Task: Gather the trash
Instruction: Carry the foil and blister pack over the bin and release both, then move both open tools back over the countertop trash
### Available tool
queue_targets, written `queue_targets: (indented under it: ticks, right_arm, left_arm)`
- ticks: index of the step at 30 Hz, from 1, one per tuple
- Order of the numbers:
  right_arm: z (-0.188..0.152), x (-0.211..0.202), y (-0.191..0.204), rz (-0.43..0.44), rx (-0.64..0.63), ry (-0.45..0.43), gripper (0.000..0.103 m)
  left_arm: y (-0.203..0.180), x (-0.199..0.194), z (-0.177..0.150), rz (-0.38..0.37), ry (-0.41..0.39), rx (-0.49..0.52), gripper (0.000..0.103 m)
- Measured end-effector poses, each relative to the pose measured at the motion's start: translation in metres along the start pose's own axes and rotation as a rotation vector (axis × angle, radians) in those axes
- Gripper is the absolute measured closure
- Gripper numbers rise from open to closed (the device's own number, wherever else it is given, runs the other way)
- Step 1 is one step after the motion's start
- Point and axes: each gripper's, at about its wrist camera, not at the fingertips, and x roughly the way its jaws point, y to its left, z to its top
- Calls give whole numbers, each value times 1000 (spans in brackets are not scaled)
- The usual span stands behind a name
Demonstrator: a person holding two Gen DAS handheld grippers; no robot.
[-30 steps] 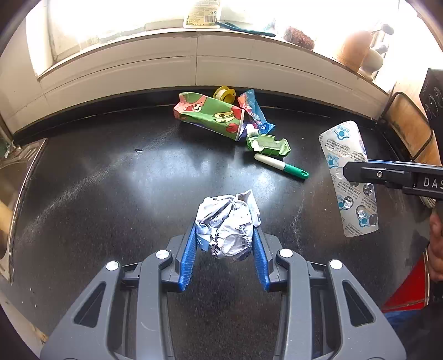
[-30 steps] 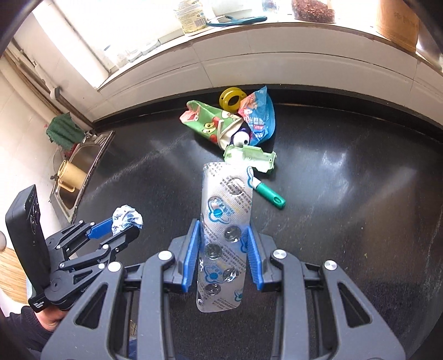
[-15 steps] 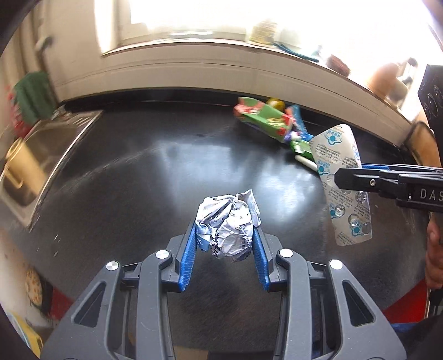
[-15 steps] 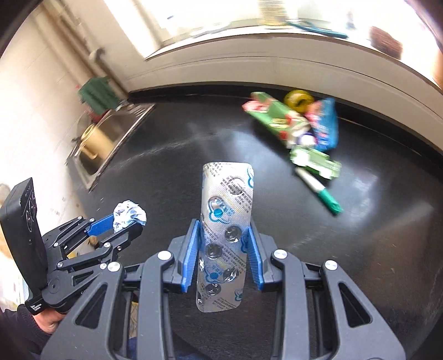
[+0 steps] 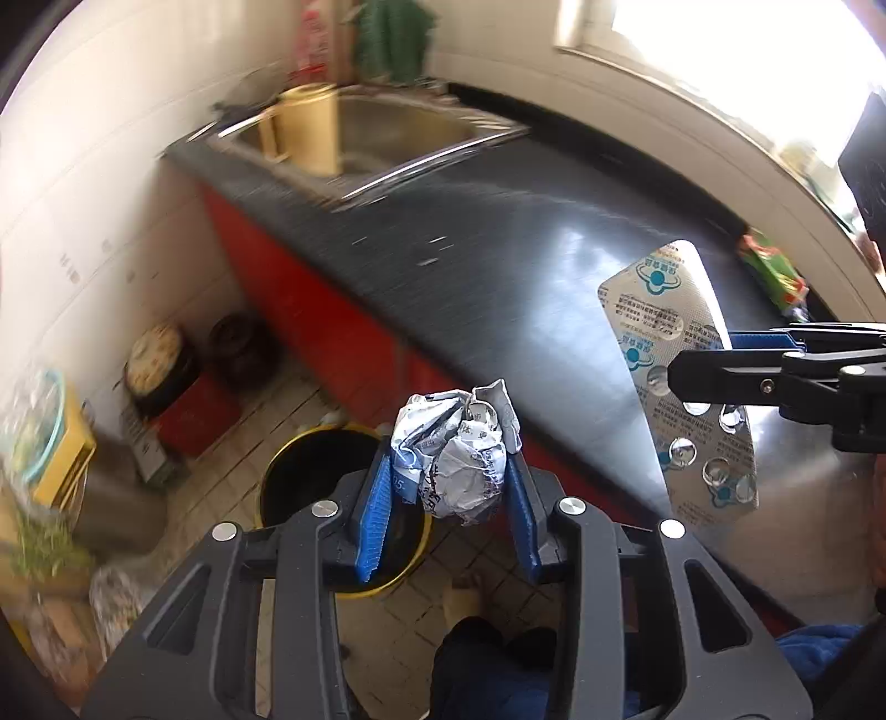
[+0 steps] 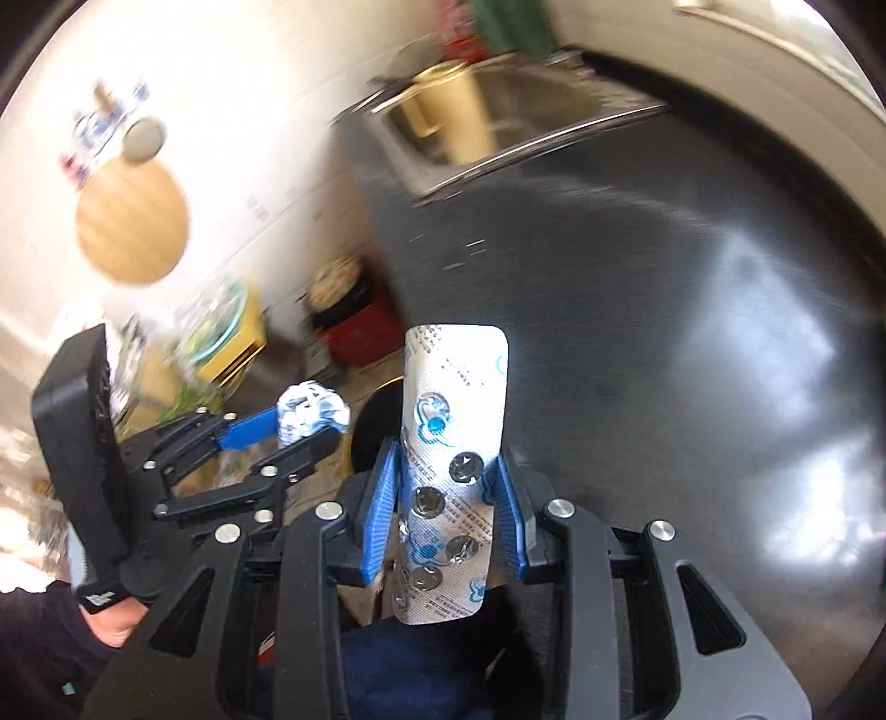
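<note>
The black surface (image 5: 498, 288) with its trash pile has swung off to the side. Now a yellow-rimmed bin (image 5: 310, 482) sits on the floor just past the left gripper (image 5: 449, 498), whose jaws squeeze a foil ball (image 5: 454, 459). The right gripper (image 6: 443, 498) pinches an empty pill strip (image 6: 451, 443). Dropping looks next.

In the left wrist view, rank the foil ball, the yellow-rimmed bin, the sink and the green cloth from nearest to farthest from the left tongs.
1. Foil ball: clamped in the left tongs.
2. Yellow-rimmed bin: on the floor just beyond and below.
3. Sink: at the counter's far end.
4. Green cloth: on the wall behind the sink.
</note>
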Motion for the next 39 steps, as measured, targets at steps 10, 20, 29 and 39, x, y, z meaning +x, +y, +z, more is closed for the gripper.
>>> queue_targets:
  ticks: [10,20,29,39]
  right_arm:
    - [33,104,76,34,-165,150,69]
    - [50,157,83,-31,-198,208,67]
    - [66,175,86,-69,-225,227,62]
    - [73,162,76,-71,-213,196,40]
  left_arm:
    - [96,30,-44,58,51,-207,66]
    - [123,63,-41,68,68,-216,66]
    - [130,85,-40,59,89,-213,49]
    - [126,90,-39,88,89,-195,11]
